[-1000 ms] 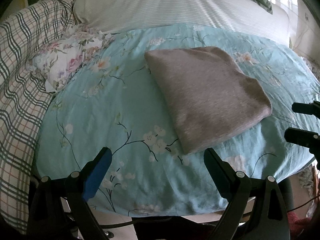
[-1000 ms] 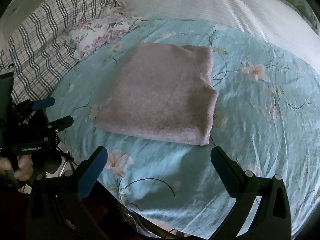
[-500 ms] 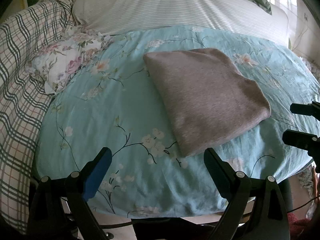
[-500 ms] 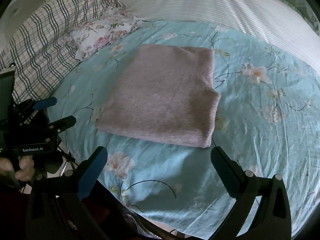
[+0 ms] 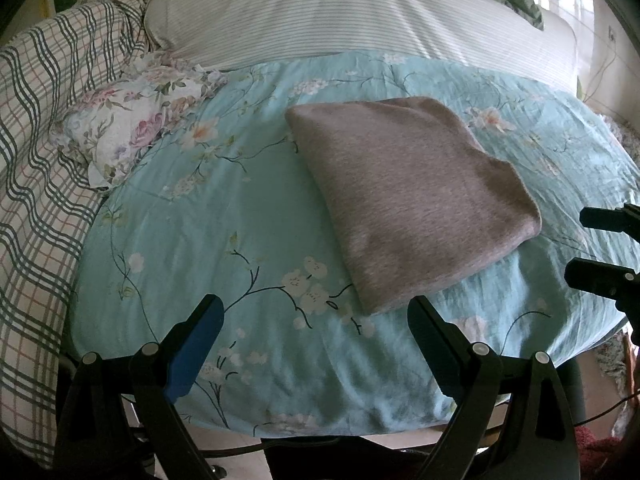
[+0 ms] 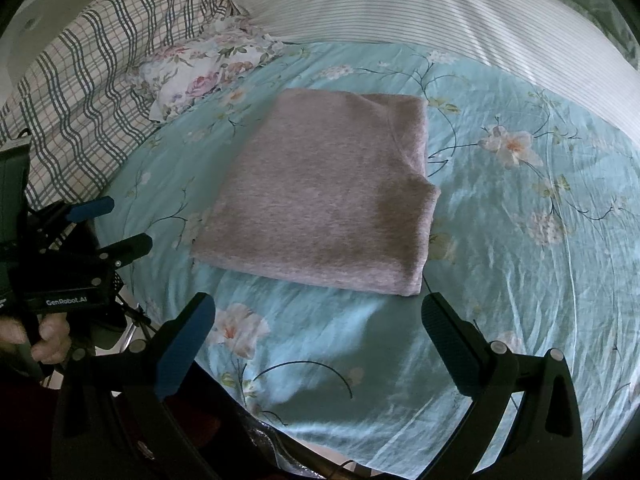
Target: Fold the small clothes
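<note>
A grey-pink garment (image 5: 412, 200) lies folded into a flat rectangle on the light blue floral sheet (image 5: 224, 232); it also shows in the right wrist view (image 6: 324, 196). My left gripper (image 5: 316, 320) is open and empty, just short of the garment's near corner. My right gripper (image 6: 318, 316) is open and empty, just short of the garment's near edge. The left gripper also shows at the left of the right wrist view (image 6: 110, 226), and the right gripper at the right edge of the left wrist view (image 5: 600, 244).
A small floral cloth (image 5: 128, 132) lies at the sheet's far left, against a checked blanket (image 5: 36, 152). A striped white pillow (image 5: 340, 12) lies beyond the sheet. The sheet's front edge (image 5: 320, 420) drops off just under my grippers.
Both grippers have drawn back slightly from the garment, staying open. The garment has not moved.
</note>
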The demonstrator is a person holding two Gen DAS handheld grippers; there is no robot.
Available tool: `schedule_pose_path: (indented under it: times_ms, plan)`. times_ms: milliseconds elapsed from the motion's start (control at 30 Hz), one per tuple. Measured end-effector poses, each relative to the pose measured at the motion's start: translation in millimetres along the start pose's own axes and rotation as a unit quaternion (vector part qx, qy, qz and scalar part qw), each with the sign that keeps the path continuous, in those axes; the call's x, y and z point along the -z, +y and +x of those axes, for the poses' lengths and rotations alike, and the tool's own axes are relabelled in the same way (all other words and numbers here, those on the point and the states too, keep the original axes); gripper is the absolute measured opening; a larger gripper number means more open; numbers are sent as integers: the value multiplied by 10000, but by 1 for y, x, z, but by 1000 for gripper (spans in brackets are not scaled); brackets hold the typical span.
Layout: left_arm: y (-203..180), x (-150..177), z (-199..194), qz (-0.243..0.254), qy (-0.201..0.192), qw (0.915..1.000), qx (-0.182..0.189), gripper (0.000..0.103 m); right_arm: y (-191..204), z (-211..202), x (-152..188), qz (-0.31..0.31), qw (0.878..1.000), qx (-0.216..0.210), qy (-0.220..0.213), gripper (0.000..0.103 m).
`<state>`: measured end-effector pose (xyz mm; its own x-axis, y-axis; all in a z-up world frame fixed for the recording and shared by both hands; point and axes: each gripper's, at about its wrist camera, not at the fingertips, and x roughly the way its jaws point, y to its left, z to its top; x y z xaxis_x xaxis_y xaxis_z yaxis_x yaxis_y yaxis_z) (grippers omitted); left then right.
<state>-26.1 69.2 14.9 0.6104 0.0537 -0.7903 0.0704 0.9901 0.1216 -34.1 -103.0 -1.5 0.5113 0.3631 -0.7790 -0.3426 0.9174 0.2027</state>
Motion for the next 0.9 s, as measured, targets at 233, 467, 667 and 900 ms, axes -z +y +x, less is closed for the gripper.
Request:
schedule_pose_path:
  times_ms: [233,467,667,900]
  plan:
    - [0,0,0,3,-1,10000,1,94,1,0,0,-8,10000,4,-2,103]
    - [0,0,0,-4,-2,10000,1,94,1,0,1,-3,10000,8,-6,103]
    - [-4,-1,-2,-8,-17,10000,-21,94,1,0,1,-4,10000,7,-2,103]
    - [-7,-1,-4,-22,-23,10000,-27,94,2,0,0,-13,10000,-6,-11,103]
